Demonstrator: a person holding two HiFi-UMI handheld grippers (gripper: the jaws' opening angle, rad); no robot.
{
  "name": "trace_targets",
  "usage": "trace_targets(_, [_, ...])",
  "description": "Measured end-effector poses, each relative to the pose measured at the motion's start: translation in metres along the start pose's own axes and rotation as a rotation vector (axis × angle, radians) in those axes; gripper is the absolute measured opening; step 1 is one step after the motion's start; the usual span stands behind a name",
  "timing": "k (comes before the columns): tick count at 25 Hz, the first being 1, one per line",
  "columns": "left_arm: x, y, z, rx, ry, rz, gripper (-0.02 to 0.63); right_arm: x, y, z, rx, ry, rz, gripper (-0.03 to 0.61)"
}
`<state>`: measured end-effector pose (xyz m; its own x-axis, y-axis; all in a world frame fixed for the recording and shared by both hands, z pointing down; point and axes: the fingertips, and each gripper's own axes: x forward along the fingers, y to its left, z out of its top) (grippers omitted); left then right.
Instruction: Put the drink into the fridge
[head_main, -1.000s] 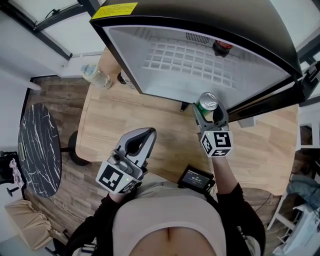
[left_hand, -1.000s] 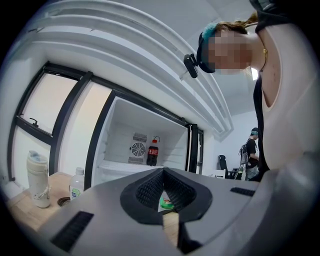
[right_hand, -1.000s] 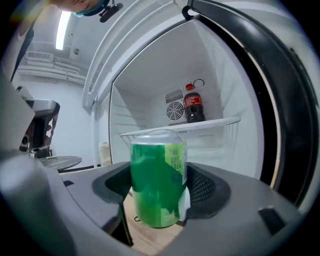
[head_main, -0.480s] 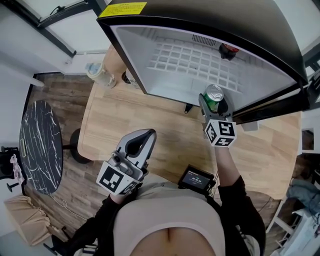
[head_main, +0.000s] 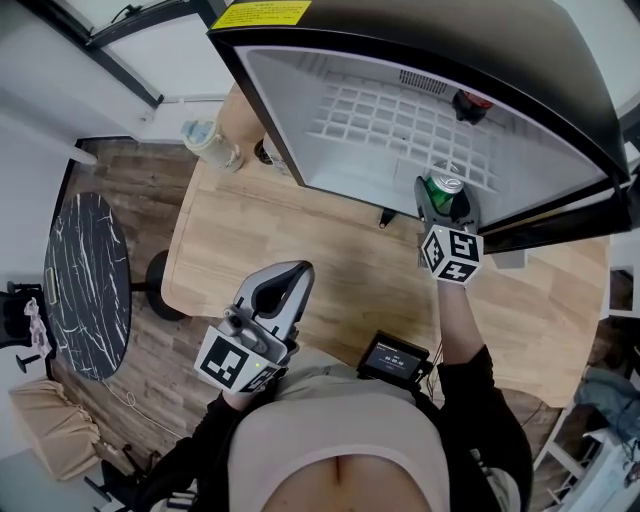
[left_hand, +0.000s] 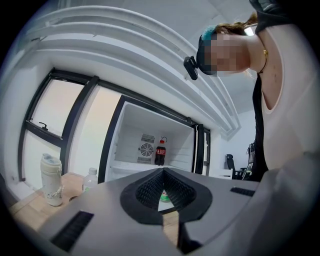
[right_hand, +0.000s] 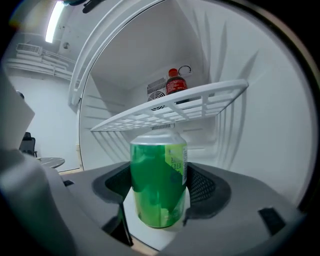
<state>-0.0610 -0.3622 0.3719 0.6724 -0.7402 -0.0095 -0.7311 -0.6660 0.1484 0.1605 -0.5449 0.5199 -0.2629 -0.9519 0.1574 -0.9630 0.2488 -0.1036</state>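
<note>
A round black marble-topped side table (head_main: 85, 290) stands at far left, well apart from the work area. A white lidded tumbler (head_main: 203, 140) sits on the far left corner of the light wooden table (head_main: 300, 240).

The left gripper (head_main: 287, 280) hangs low over the near edge of that table. Its jaws are together and nothing is between them – it takes no part in the placing.

The black-framed fridge (head_main: 560, 60) stands open on the table, its white interior facing the person. Inside, a white wire shelf (right_hand: 170, 112) carries a dark cola bottle with a red cap (right_hand: 175, 82) at the back.

The right gripper (head_main: 447, 205) is clamped on the green drink can (right_hand: 159, 185), which stands upright between the pads. The can is at the mouth of the fridge, below the wire shelf and over the white floor of the lower compartment. Whether its base touches that floor cannot be told.

Probable faults from here:
- Can rim strikes the front edge of the wire shelf – caused by entering too high.
- Can tips or rolls – caused by opening the jaws before the base sits flat.
- Gripper body catches the right door frame, which lies just beside it.
</note>
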Motion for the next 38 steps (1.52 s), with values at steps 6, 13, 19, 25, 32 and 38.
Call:
trace_targets(6, [-0.006,0.002,-0.002,0.001,0.007,0.017,0.005,0.013,-0.010,-0.002,0.004,0.005,-0.032,0.344])
trace_targets(13, [-0.011,0.003,-0.006,-0.004,0.018,0.027,0.005,0.024,-0.019,-0.007,-0.002,0.019,-0.066,0.344])
trace_targets(19, [-0.012,0.004,-0.007,-0.008,0.018,0.031,0.005,0.035,-0.023,-0.005,-0.019,0.016,-0.084,0.344])
trace_targets(25, [-0.011,0.003,-0.012,-0.021,0.034,0.030,0.005,0.042,-0.028,-0.003,-0.039,0.001,-0.108,0.344])
trace_targets(32, [-0.007,0.002,-0.011,-0.018,0.027,0.021,0.005,0.049,-0.031,-0.003,-0.074,0.003,-0.108,0.344])
trace_targets(38, [-0.004,-0.001,-0.011,-0.021,0.025,0.009,0.005,0.053,-0.031,-0.004,-0.082,0.027,-0.095,0.344])
